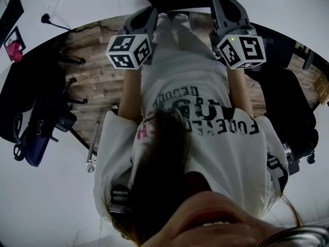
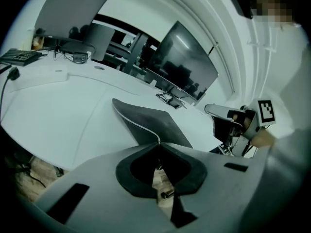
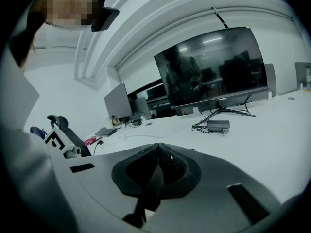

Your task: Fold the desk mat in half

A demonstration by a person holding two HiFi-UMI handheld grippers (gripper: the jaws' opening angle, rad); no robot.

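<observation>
The desk mat [image 2: 151,122] is a dark sheet with a pale edge. One corner is lifted off the white desk [image 2: 58,110] and curls up toward the camera in the left gripper view. The left gripper [image 2: 158,143] has its tongs pinched right on that corner. The right gripper [image 3: 158,146] has its tongs pressed together too, and I honestly can't tell if there's any mat in them.

Behind the mat is a big dark monitor [image 2: 187,64] on a stand, with a small box and cables [image 3: 216,125] at its foot. Further back there's another screen [image 2: 73,11] and a keyboard [image 2: 18,56]. The desk between mat and monitor is bare white surface, and its curved front edge drops off to a wooden floor [image 1: 97,78].

From the head view, the person is standing at the desk with a black office chair [image 1: 36,112] to the left and more dark chair stuff on the right, so it's tight on both sides.

The shirt [image 1: 205,112] has black lettering, but it's upside down and I can't read it. The monitor's logo is too small to make out.
</observation>
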